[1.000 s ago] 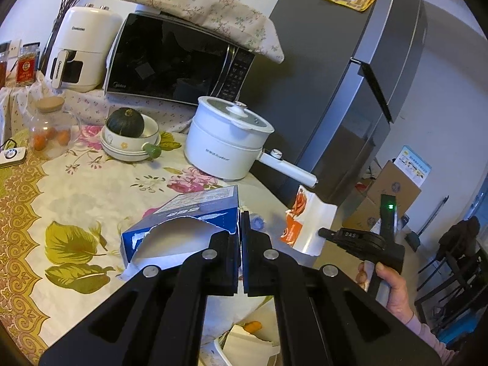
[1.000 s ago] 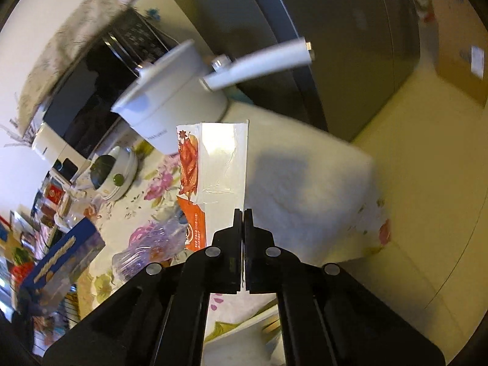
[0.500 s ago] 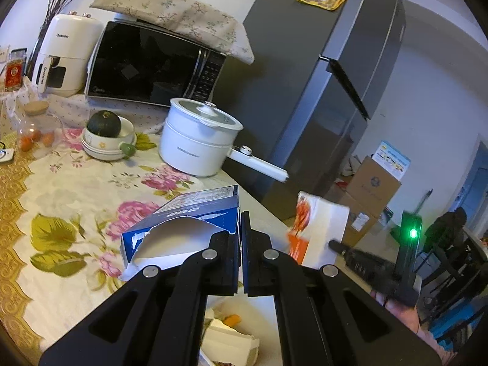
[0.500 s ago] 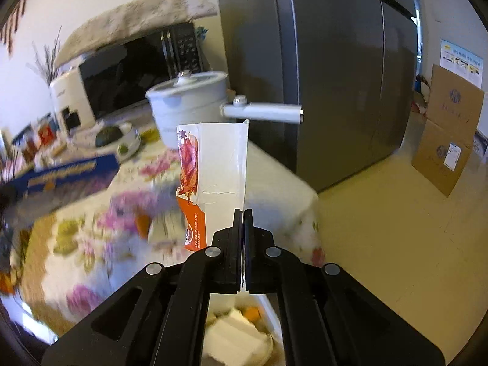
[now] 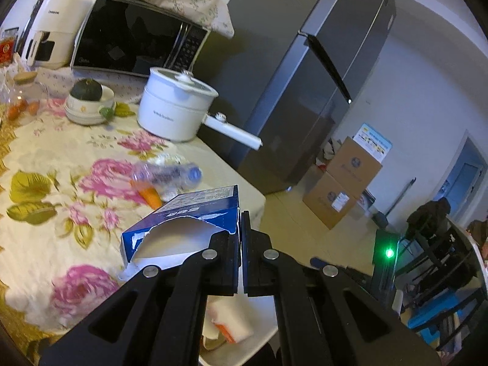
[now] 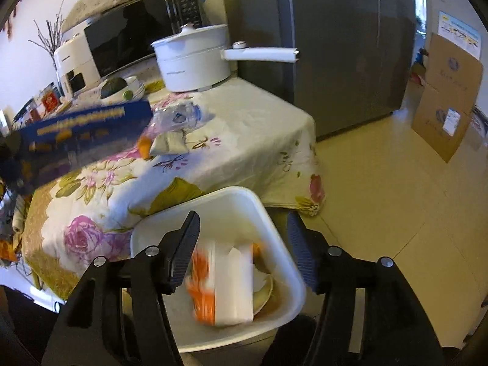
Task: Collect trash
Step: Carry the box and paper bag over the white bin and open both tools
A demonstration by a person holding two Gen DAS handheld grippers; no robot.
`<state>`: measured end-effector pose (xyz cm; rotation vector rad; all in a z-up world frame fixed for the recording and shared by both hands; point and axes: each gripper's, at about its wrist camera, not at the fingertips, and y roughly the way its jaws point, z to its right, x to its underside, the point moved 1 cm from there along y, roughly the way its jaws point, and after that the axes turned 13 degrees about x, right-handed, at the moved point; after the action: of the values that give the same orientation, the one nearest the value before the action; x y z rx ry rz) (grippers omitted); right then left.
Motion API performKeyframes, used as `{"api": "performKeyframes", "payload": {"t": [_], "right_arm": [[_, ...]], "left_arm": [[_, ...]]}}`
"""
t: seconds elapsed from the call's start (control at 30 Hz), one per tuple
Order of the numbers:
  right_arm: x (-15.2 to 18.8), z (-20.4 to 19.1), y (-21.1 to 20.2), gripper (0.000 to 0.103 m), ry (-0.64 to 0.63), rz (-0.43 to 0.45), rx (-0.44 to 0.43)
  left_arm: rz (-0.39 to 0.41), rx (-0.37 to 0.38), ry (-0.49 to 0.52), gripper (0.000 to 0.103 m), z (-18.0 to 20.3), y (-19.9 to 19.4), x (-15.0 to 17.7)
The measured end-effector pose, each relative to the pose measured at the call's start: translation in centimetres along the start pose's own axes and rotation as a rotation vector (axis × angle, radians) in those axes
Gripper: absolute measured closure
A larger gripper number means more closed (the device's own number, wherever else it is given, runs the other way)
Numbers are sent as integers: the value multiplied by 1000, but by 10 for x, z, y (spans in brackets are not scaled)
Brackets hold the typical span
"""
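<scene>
My left gripper (image 5: 242, 241) is shut on the torn blue cardboard box (image 5: 183, 228) and holds it above the table edge; the box also shows in the right wrist view (image 6: 82, 122). My right gripper (image 6: 244, 244) is open above a white bin (image 6: 268, 231) beside the table. A white and orange paper bag (image 6: 222, 286) lies inside the bin, blurred; it also shows in the left wrist view (image 5: 231, 326). A crushed plastic bottle (image 5: 167, 174) and an orange wrapper (image 5: 149, 195) lie on the floral tablecloth (image 5: 45, 183).
A white pot with a long handle (image 5: 177, 109), a bowl holding a green squash (image 5: 88, 100), a microwave (image 5: 134, 39) and an air fryer (image 5: 55, 30) stand at the table's back. A grey fridge (image 5: 305, 76) stands to the right. Cardboard boxes (image 5: 344, 189) sit on the floor.
My right gripper swung over the bin, opened, and let the paper bag drop in. My left gripper moved right toward the table edge with the blue box.
</scene>
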<state>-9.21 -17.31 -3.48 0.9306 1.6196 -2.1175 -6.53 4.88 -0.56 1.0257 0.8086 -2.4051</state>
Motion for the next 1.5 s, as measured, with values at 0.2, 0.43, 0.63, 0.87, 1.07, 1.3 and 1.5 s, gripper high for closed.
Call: {"api": "performKeyframes", "payload": {"t": [0.2, 0.43, 0.63, 0.87, 1.07, 1.3, 1.5], "right_arm": [[-1, 19, 5, 19, 54, 32, 129], [-5, 45, 9, 7, 152, 44, 208], [-5, 53, 16, 7, 182, 21, 229], [-6, 48, 17, 7, 157, 31, 252], [-7, 50, 21, 7, 161, 15, 259], [-9, 43, 26, 7, 149, -1, 249], [-14, 33, 30, 7, 126, -14, 236]], "left_arm": [[-62, 11, -5, 102, 6, 16, 19], [-154, 25, -3, 102, 11, 42, 35], [-243, 29, -17, 102, 9, 69, 54], [-309, 21, -23, 102, 5, 92, 65], [-365, 5, -57, 100, -4, 106, 75], [-374, 2, -88, 54, -10, 105, 76], [-371, -1, -138, 41, -21, 99, 73]]}}
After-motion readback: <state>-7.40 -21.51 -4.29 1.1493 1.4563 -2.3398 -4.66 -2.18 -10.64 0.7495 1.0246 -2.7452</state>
